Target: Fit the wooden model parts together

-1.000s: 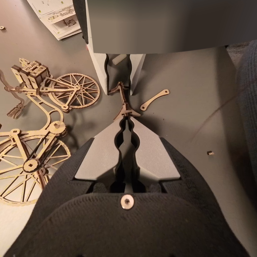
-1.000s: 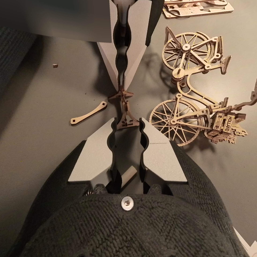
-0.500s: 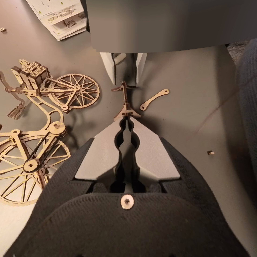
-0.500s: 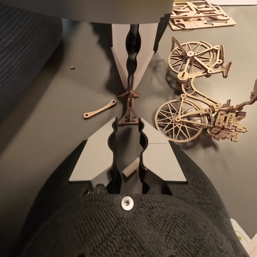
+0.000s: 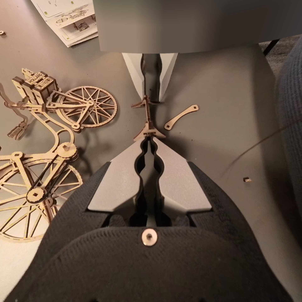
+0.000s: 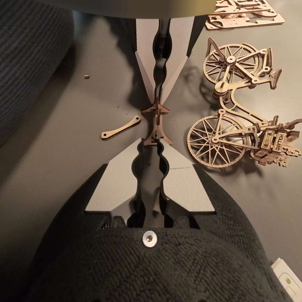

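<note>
Pinching the small wooden stand (image 5: 147, 129) with my left tool (image 5: 149, 138), I am closing my right tool (image 6: 152, 141) on its far end, above the desk (image 5: 212, 147).

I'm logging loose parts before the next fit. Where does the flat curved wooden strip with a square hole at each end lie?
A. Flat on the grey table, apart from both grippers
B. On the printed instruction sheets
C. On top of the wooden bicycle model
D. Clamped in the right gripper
A: the curved wooden strip lies flat on the grey table, beside the small wooden stand piece and touching neither gripper.
</note>
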A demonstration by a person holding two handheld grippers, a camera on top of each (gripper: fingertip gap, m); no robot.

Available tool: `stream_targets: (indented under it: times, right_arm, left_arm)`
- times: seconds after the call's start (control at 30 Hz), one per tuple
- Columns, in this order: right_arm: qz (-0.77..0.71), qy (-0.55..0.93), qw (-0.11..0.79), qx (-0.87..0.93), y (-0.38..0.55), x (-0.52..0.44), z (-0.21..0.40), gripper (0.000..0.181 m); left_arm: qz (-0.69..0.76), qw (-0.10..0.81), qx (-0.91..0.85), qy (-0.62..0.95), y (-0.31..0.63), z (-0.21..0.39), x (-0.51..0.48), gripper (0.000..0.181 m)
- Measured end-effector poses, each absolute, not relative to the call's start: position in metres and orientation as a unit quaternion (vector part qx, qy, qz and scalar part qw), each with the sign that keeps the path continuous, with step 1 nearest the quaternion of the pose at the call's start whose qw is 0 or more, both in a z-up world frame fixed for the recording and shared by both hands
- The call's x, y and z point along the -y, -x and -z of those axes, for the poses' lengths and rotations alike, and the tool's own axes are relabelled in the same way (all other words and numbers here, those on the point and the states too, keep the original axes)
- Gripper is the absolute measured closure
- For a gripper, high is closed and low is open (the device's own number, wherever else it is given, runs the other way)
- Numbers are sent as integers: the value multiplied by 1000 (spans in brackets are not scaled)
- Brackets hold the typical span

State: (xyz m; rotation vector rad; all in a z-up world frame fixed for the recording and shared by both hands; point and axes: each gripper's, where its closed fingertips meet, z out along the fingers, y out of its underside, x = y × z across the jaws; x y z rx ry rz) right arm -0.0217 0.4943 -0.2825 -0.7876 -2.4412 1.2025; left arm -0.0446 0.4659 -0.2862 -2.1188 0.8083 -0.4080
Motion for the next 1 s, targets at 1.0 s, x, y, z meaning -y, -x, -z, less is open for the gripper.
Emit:
stream_targets:
  times: [1.0]
  right_arm:
    - [-420, 299, 151, 844, 26, -497, 283, 171]
  left_arm:
    - [149, 431, -327, 828, 42, 280, -461, 153]
